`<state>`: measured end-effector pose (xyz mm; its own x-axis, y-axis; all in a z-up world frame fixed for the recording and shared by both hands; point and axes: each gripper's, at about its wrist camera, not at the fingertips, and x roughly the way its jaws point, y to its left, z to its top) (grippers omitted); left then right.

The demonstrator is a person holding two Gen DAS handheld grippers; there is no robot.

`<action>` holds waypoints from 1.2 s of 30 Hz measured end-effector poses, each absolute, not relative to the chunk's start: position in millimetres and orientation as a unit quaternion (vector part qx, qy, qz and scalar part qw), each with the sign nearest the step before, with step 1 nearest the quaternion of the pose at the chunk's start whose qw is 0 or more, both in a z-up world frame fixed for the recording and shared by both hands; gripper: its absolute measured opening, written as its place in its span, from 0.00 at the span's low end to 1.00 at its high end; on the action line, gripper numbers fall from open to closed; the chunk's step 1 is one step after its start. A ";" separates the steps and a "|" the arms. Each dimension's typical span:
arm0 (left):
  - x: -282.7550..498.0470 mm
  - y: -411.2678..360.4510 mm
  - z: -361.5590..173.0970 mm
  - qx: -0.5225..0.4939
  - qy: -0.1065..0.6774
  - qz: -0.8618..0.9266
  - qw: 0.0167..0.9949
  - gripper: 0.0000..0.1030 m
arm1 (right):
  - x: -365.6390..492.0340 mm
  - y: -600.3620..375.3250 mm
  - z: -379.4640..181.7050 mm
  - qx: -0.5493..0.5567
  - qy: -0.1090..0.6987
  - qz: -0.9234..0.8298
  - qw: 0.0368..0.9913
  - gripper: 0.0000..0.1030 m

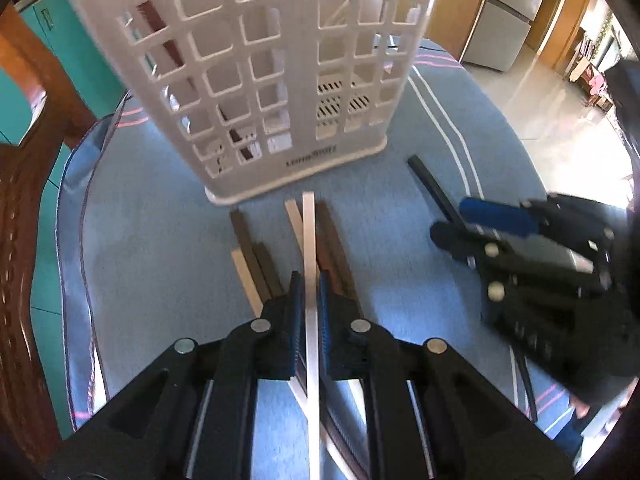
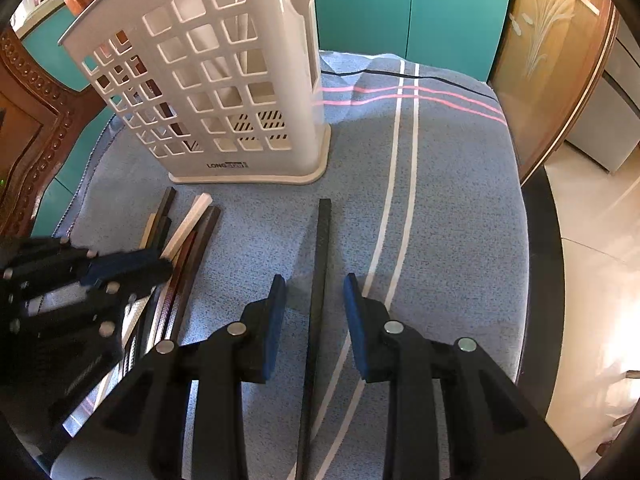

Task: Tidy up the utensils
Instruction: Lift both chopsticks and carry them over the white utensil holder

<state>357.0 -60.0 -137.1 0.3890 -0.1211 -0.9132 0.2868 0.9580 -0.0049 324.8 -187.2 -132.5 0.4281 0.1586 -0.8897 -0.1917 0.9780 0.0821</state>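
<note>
A white lattice utensil holder [image 1: 272, 80] stands on the blue cloth; it also shows in the right wrist view [image 2: 224, 92]. Several chopsticks, white, brown and dark, lie in a pile [image 1: 260, 264] in front of it. My left gripper [image 1: 309, 284] is shut on a white chopstick [image 1: 309, 240] that runs between its pads. My right gripper [image 2: 315, 284] is open and straddles a single black chopstick [image 2: 322, 248] that lies flat on the cloth. The right gripper shows in the left wrist view [image 1: 472, 224], the left gripper in the right wrist view [image 2: 132, 268].
The blue cloth [image 2: 440, 200] with white and pink stripes covers a round table. A carved wooden chair [image 1: 24, 200] stands at the left. Teal cabinets [image 2: 400, 8] are behind the table. The table's dark rim [image 2: 540, 248] is at the right.
</note>
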 end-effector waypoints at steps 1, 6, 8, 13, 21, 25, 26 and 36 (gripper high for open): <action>359.9 -65.3 -138.0 0.078 0.541 -0.123 0.828 0.09 | 325.1 -186.4 -132.2 -0.019 0.524 0.103 0.845 0.29; 362.8 -68.3 -142.3 0.082 0.547 -0.119 0.824 0.10 | 319.5 -170.9 -133.5 -0.070 0.516 0.094 0.848 0.30; 362.7 -71.4 -144.6 0.073 0.547 -0.117 0.826 0.10 | 318.8 -170.5 -133.1 -0.064 0.517 0.102 0.847 0.11; 342.5 -51.9 -127.0 0.052 0.523 -0.112 0.843 0.09 | 319.0 -181.6 -122.0 -0.013 0.509 0.126 0.851 0.06; 294.0 -25.4 -52.5 0.026 0.441 -0.123 0.888 0.07 | 297.6 -215.2 -72.8 0.085 0.432 0.181 0.879 0.06; 285.5 -13.3 -43.7 0.016 0.433 -0.116 0.894 0.07 | 289.6 -230.6 -65.8 0.098 0.422 0.162 0.887 0.06; 283.6 -8.1 -38.9 0.010 0.431 -0.113 0.895 0.07 | 287.6 -234.4 -64.2 0.105 0.422 0.159 0.886 0.06; 241.6 29.6 35.1 -0.026 0.338 -0.104 0.935 0.06 | 249.1 -247.4 13.9 0.138 0.345 0.189 0.909 0.06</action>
<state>241.6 29.6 35.1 0.7504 -0.2120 -0.6261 0.1775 0.9770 -0.1182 249.1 -247.4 13.9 0.6908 0.4393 -0.5744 -0.2494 0.8903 0.3810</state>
